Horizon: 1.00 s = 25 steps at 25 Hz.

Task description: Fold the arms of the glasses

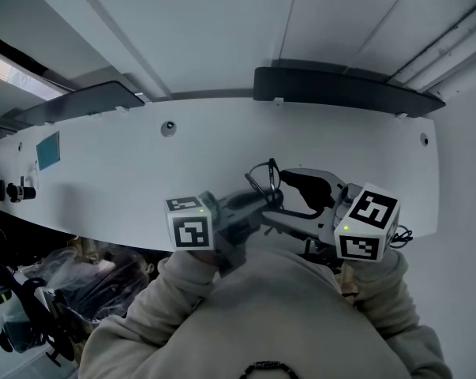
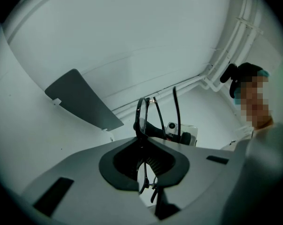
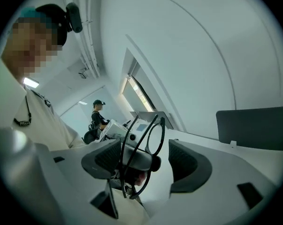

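Black thin-framed glasses (image 1: 265, 178) hang in the air over the white table (image 1: 127, 172), close to my chest. My left gripper (image 1: 253, 205) comes in from the left and is shut on the frame; in the left gripper view a lens rim (image 2: 142, 118) stands upright out of the closed jaws, with the arms (image 2: 177, 111) pointing away. My right gripper (image 1: 294, 189) faces it from the right. Its jaws stand wide open around the glasses (image 3: 153, 137), and its dark pads (image 3: 189, 163) sit apart from the frame on either side.
Two dark grey panels (image 1: 340, 87) (image 1: 80, 105) stand along the table's far edge. A teal label (image 1: 48, 150) and a black knob (image 1: 20, 190) are at the far left. Another person (image 3: 98, 115) stands far off in the right gripper view.
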Each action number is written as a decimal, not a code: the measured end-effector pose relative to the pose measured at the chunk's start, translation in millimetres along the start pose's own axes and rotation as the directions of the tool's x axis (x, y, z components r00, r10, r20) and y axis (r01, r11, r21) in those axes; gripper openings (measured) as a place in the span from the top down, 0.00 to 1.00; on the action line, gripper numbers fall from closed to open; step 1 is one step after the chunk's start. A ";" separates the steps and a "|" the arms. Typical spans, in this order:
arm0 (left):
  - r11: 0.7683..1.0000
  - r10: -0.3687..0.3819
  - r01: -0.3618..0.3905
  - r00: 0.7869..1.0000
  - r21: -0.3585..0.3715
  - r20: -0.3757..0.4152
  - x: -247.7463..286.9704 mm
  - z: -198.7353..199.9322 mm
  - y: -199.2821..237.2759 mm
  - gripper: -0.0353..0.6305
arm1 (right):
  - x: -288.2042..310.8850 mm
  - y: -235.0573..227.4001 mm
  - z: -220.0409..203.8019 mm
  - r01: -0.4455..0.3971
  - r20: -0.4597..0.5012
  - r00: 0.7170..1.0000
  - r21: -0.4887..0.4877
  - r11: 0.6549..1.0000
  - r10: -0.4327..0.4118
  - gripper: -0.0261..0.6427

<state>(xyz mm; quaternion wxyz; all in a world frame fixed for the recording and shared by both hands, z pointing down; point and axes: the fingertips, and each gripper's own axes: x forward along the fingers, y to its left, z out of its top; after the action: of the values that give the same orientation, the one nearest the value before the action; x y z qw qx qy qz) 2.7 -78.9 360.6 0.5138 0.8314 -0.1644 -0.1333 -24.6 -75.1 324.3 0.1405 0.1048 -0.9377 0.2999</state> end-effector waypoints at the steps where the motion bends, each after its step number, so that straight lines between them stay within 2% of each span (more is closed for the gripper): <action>1: 1.000 -0.005 0.005 1.000 0.002 -0.001 0.4 0.3 -1.2 0.90 | 1.0 -0.6 -1.1 -0.006 -0.003 1.000 0.007 1.000 0.006 0.54; 5: 1.000 -0.027 0.027 1.000 0.013 -0.005 1.0 2.1 -6.3 0.90 | 1.0 -0.8 1.2 -0.069 0.042 0.997 0.099 0.993 0.066 0.54; 9: 0.999 -0.043 0.044 0.999 0.020 -0.010 1.4 1.7 -7.9 0.90 | 2.3 -0.1 2.0 -0.102 0.062 0.994 0.134 0.986 0.094 0.55; 13: 0.998 -0.050 0.051 0.999 0.026 -0.014 1.5 -0.8 -9.6 0.90 | -0.5 -3.5 1.1 -0.108 0.078 0.992 0.164 0.981 0.096 0.64; 21: 0.998 -0.069 0.069 0.998 0.015 -0.013 1.6 0.9 -10.5 0.90 | -1.9 1.2 4.2 -0.149 0.095 0.986 0.152 0.977 0.136 0.64; 25: 0.998 -0.030 0.031 0.999 0.058 -0.015 0.1 -0.9 -9.1 0.90 | -14.7 1.9 4.2 -0.142 0.096 0.986 0.101 0.985 0.133 0.64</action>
<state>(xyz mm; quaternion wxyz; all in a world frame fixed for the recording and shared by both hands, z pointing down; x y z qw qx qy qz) 4.5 -74.4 352.8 0.4886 0.8493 -0.1517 -0.1303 -12.2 -74.4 315.2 0.0717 0.0604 -0.9305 0.3540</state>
